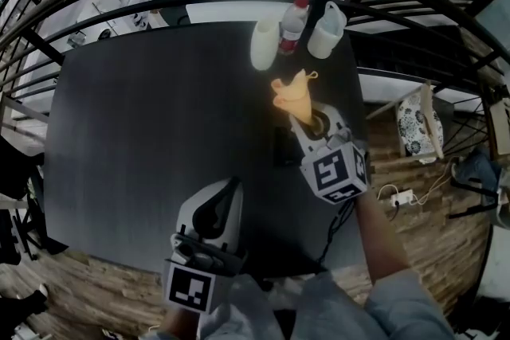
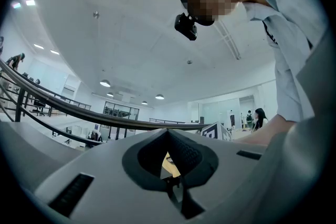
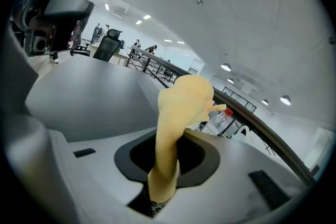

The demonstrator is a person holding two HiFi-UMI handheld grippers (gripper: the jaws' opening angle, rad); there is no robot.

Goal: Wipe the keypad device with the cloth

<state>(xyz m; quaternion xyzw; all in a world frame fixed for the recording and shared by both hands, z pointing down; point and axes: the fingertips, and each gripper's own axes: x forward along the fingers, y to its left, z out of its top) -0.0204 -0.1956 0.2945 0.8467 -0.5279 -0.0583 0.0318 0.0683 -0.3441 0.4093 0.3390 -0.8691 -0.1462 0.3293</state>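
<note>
While I am pinching the cloth (image 1: 292, 94) in my right gripper (image 1: 309, 119), its jaws are closing tight on the lower end of the fabric, and the rest of the pale yellow cloth is fanning out past the tips in a crumpled cone. From the right gripper view the cloth is standing straight out of the dark pads and covering part of a clear bottle (image 3: 223, 119) with a red cap.

What I am taking for the keypad device (image 1: 284, 146) is lying flat on the dark table (image 1: 159, 115) as a dark rectangle, just beside my right gripper on its left side. The cloth is sitting farther out than the device, toward the far edge, and I cannot tell whether it is touching the tabletop.

I am holding my left gripper (image 1: 233, 183) low over the near edge of the table, well apart from the device. Its jaws are meeting at the tips with nothing between them.

At the far edge, a white container (image 1: 265, 44) and a white jug (image 1: 327, 32) are standing on either side of the bottle, close together and upright.
</note>
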